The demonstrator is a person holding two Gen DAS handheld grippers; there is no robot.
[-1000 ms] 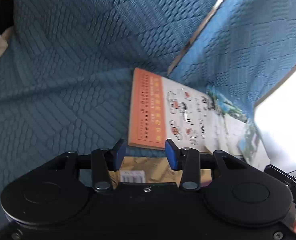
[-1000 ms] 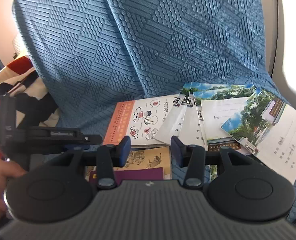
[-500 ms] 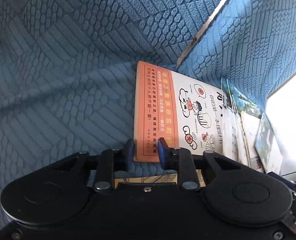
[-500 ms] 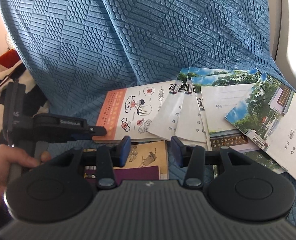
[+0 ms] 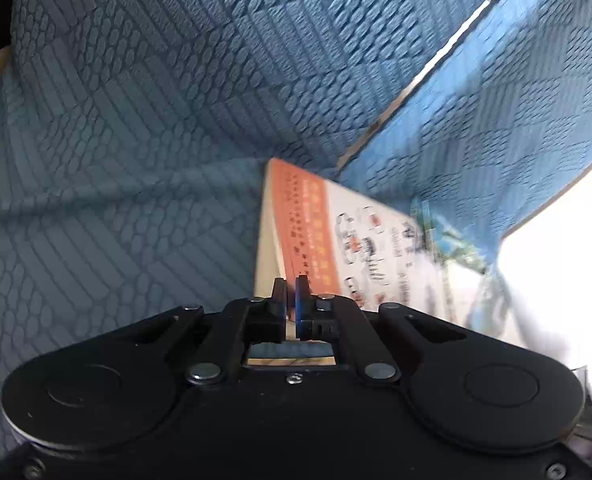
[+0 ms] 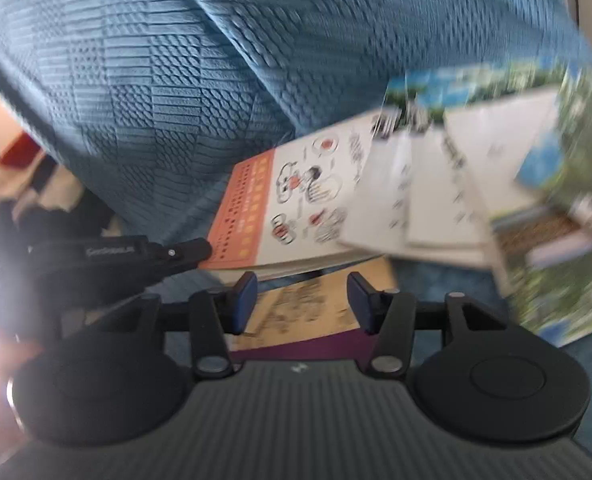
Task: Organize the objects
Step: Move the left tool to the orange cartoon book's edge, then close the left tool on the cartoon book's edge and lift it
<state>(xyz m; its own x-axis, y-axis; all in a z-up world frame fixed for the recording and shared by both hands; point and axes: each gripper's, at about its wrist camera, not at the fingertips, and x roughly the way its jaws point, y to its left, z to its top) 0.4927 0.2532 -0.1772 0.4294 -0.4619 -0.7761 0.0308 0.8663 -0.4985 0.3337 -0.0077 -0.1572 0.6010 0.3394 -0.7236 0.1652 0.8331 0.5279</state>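
The left claw [image 5: 291, 294] has just closed, pinching the near-left corner of the orange-and-white book [image 5: 320, 236] on the blue cover [image 5: 135, 140]; the right claw [image 6: 300, 300], spread and empty, has been widening above the tan book [image 6: 316, 308]; lift slowly, since the 1-corner hold may slip.

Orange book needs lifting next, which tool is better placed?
Left. The left tool is already closed on the orange book's near corner; the right tool is open over the tan book, holding nothing.

Nothing is reading clearly. The orange-and-white book [image 6: 296, 204] is showing blurred print, and white lettering on the left gripper [image 6: 199, 250] is smearing beyond reading.
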